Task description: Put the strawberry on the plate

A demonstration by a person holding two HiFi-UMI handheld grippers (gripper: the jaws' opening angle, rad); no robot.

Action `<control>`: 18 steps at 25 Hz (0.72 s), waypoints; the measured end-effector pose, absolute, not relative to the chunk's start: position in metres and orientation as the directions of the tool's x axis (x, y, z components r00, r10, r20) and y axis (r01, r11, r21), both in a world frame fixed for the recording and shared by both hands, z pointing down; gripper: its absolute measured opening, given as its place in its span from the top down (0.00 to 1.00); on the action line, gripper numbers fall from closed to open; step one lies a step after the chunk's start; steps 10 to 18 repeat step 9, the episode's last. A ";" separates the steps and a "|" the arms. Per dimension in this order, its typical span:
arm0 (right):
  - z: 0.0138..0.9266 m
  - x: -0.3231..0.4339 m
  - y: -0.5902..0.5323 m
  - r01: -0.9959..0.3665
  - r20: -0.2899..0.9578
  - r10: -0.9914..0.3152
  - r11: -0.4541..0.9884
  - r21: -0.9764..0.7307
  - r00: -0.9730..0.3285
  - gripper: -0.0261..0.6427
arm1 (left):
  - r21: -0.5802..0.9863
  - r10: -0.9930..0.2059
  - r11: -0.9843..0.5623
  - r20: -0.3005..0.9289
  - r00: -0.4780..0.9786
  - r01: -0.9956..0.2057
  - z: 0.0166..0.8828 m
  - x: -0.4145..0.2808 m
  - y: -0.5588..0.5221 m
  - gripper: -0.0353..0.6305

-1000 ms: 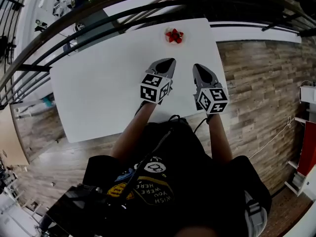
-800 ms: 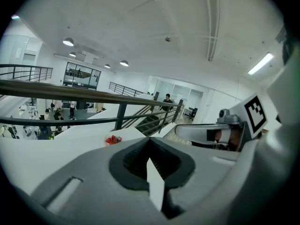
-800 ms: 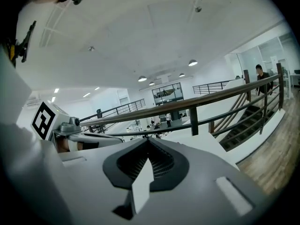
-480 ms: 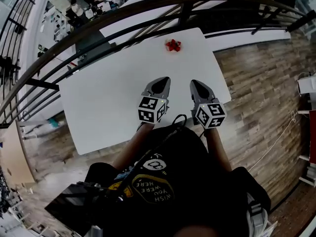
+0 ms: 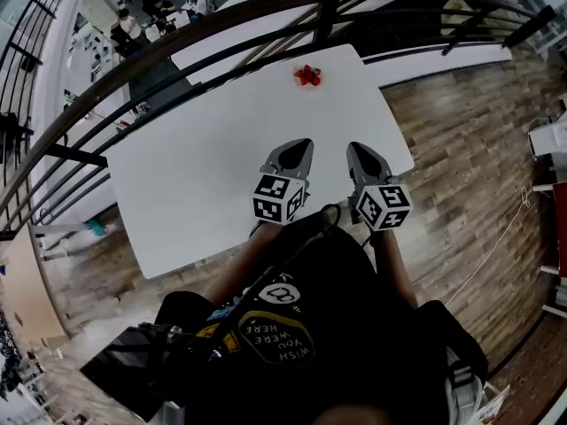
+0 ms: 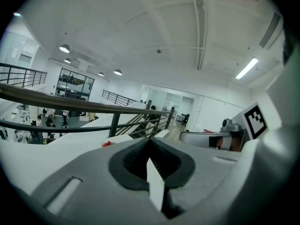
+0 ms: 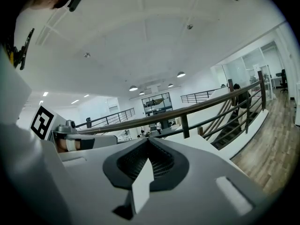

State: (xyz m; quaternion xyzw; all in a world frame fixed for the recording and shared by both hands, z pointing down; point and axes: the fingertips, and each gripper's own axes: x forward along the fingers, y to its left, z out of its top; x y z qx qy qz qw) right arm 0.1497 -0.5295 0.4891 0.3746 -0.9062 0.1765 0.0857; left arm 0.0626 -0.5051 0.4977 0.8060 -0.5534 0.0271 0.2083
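Observation:
A small red strawberry cluster [image 5: 307, 75] lies near the far edge of the white table [image 5: 195, 175]; I cannot make out a plate under it. It shows as a red speck [image 6: 107, 144] in the left gripper view. Both grippers hover side by side over the table's near right part, well short of the strawberry. My left gripper [image 5: 299, 148] is shut with nothing in it, its tips meeting [image 6: 150, 139]. My right gripper [image 5: 359, 150] is also shut and empty [image 7: 149, 140].
A dark railing [image 5: 177, 34] curves just beyond the table's far edge. Wooden floor [image 5: 469, 149] lies to the right of the table. The person's arms and dark shirt [image 5: 301, 317] fill the near side. Each gripper view shows the other gripper's marker cube [image 6: 255, 118].
The head view has shifted, so the table sits a little farther and more to the right. Both grippers stay shut, side by side, drawn slightly nearer the body.

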 end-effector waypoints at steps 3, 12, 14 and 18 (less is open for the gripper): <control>0.490 0.151 -0.520 -0.706 0.288 -0.644 0.661 -0.256 -0.708 0.96 | 0.319 -0.875 -0.306 0.278 0.397 -0.897 0.502 0.068 -0.497 0.94; 0.478 0.147 -0.515 -0.701 0.278 -0.644 0.667 -0.253 -0.713 0.96 | 0.333 -0.861 -0.328 0.279 0.425 -0.884 0.498 0.075 -0.492 0.94; 0.478 0.147 -0.515 -0.701 0.278 -0.644 0.667 -0.253 -0.713 0.96 | 0.333 -0.861 -0.328 0.279 0.425 -0.884 0.498 0.075 -0.492 0.94; 0.478 0.147 -0.515 -0.701 0.278 -0.644 0.667 -0.253 -0.713 0.96 | 0.333 -0.861 -0.328 0.279 0.425 -0.884 0.498 0.075 -0.492 0.94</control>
